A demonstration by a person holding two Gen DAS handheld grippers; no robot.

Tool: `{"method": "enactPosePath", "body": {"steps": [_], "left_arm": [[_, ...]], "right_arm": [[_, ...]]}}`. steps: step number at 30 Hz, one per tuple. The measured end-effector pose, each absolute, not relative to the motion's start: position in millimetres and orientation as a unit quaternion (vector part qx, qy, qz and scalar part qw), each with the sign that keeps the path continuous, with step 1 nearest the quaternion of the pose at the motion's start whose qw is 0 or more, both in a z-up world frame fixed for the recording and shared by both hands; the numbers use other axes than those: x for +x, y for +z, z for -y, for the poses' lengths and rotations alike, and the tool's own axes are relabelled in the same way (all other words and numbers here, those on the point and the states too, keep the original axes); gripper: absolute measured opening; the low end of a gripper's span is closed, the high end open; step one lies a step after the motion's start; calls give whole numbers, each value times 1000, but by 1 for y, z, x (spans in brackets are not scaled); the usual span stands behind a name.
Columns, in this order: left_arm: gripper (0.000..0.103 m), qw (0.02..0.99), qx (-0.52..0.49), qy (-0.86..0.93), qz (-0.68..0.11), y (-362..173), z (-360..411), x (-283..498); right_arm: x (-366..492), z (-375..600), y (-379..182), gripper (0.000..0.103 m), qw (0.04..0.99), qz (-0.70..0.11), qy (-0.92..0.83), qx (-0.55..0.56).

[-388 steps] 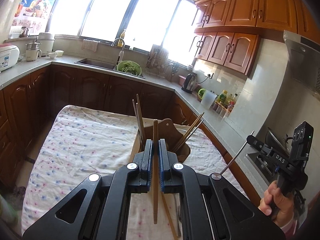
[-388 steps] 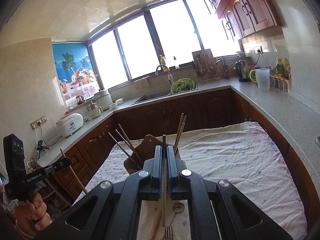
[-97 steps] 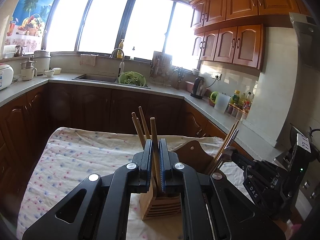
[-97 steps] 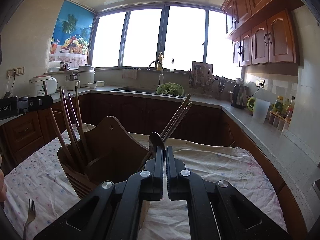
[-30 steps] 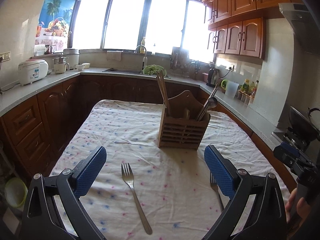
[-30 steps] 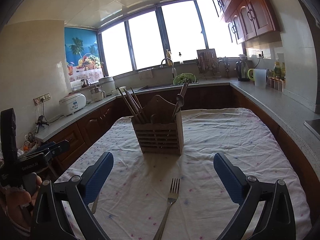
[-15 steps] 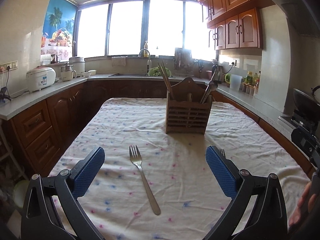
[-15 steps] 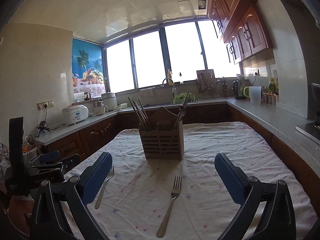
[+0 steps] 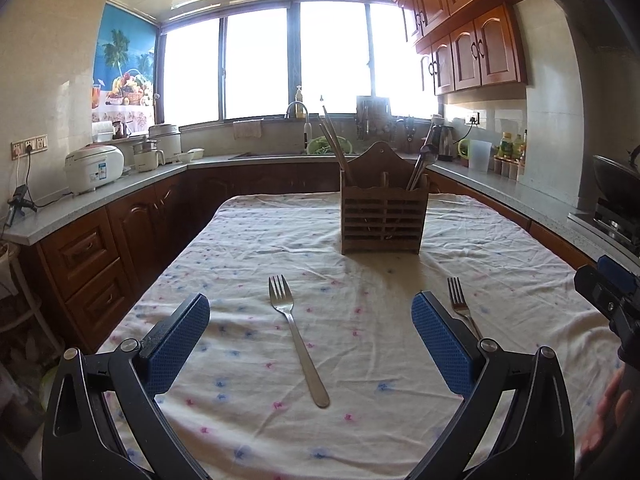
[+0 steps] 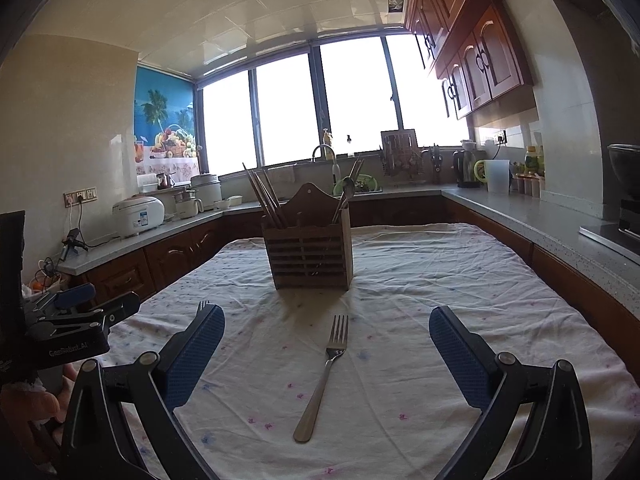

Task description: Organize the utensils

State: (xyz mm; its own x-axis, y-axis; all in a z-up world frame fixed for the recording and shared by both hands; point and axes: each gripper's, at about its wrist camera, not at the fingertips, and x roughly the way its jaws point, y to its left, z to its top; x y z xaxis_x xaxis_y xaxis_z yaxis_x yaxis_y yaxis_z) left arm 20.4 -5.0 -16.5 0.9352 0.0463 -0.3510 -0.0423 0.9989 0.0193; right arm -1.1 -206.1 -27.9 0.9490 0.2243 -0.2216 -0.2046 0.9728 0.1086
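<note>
A wooden utensil holder [image 9: 382,216] [image 10: 310,256] stands mid-table on the flowered cloth [image 9: 248,240]. Chopsticks [image 9: 334,144] lean in its left compartment, and a spoon [image 9: 426,156] with more chopsticks in its right one. Two steel forks lie flat on the cloth in front of it. My left gripper [image 9: 310,308] is open and low over the left fork [image 9: 296,336], which lies between its blue pads. My right gripper [image 10: 327,318] is open over the right fork [image 10: 326,372] in the same way. Each gripper also shows at the edge of the other's view.
Grey counters over dark wood cabinets ring the table on three sides. A rice cooker [image 9: 94,166] sits on the left counter, a sink and tap [image 9: 298,112] under the window, a kettle [image 10: 466,168] and jug at the right, a stove [image 9: 616,216] far right.
Earlier the left gripper held a chopstick and the right a spoon at the holder. Both have let go, opened and drawn back to the near side, sinking lower over the forks.
</note>
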Motion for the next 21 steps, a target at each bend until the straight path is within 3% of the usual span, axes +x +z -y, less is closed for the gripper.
{"method": "enactPosePath", "body": {"steps": [21], "left_arm": [[103,983,2,30,-179,-14,3,17]], "right_arm": [[-3,204,-26,103,986,-122,105,39]]}}
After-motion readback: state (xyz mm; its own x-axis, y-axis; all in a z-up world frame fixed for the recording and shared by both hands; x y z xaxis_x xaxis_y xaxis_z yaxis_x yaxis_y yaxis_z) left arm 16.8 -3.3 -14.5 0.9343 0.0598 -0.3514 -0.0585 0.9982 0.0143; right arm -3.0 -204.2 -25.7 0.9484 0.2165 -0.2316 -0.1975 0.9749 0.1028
